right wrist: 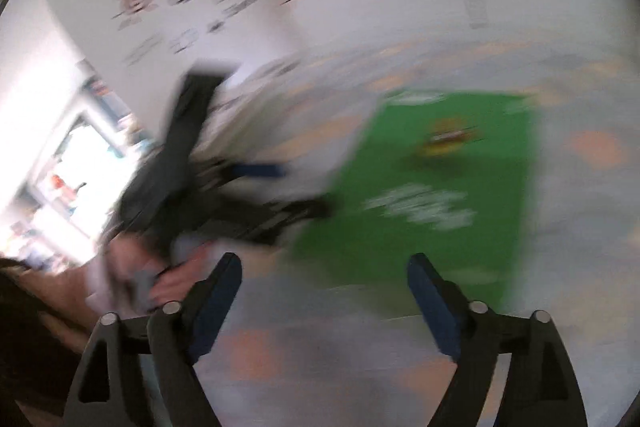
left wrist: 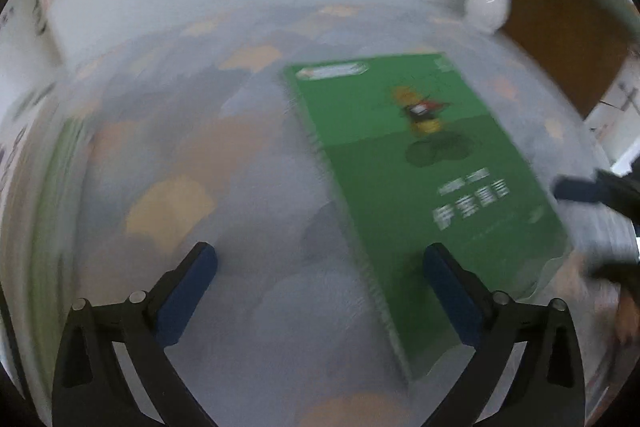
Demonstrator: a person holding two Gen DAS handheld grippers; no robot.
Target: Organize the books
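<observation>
Left wrist view: one green spiral-bound book is seen lying flat on the patterned tablecloth, cover up, binding edge toward frame centre. The left gripper is held with jaws wide and nothing clamped; its right finger is seen over the book's near corner, its left finger over bare cloth. Contact with the cover cannot be confirmed, the frame is blurred.

Right wrist view: the same book is seen ahead and slightly right of the right gripper, whose jaws are spread wide and empty. Heavy motion blur is noted. The left gripper is visible at the book's left edge, carried by a person's hand.

Step judged: approach to the book, grasp not yet made. The next move is judged to need one gripper brought down onto an edge of the book, probably the binding side or the near corner, and closed on it so it can be lifted off the cloth. A flat, thin book gives little to bite on; slipping is likely unless an edge is raised first.

Count: one book clearly seen, two grippers, one white vase with flowers, well apart from the book. A possible second green item at the far left of the left wrist view is too blurred to identify.
</observation>
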